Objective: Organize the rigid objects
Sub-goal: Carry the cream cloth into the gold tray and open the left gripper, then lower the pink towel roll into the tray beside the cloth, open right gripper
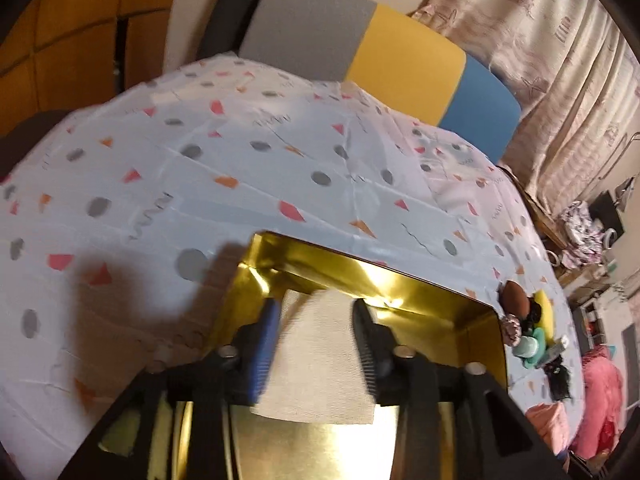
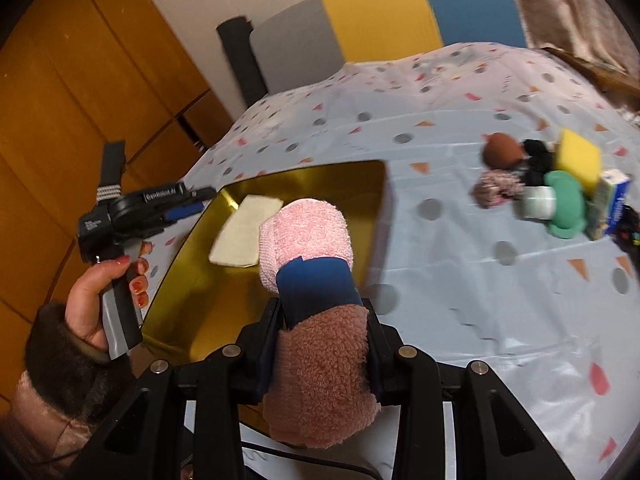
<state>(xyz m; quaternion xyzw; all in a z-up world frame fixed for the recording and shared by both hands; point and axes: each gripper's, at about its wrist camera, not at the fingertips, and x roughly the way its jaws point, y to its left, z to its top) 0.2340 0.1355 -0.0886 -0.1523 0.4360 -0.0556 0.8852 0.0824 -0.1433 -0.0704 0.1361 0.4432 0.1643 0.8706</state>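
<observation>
A gold tray (image 1: 460,300) lies on the patterned tablecloth; it also shows in the right wrist view (image 2: 320,176). A flat white cloth pad (image 1: 320,360) lies in the tray, between the open fingers of my left gripper (image 1: 316,336), which hovers just over it. In the right wrist view the pad (image 2: 244,236) rests on the tray floor, with the left gripper (image 2: 192,200) at the tray's left edge. My right gripper (image 2: 324,320) is shut on a rolled pink towel with a blue band (image 2: 316,280), held over the tray's near right part.
A pile of small items sits right of the tray: a brown ball (image 2: 502,150), yellow sponge (image 2: 580,160), green piece (image 2: 566,204), white roll (image 2: 536,202), blue box (image 2: 616,200). A grey, yellow and blue cushion (image 2: 380,16) stands behind the table. Wooden cabinets (image 2: 80,100) are at left.
</observation>
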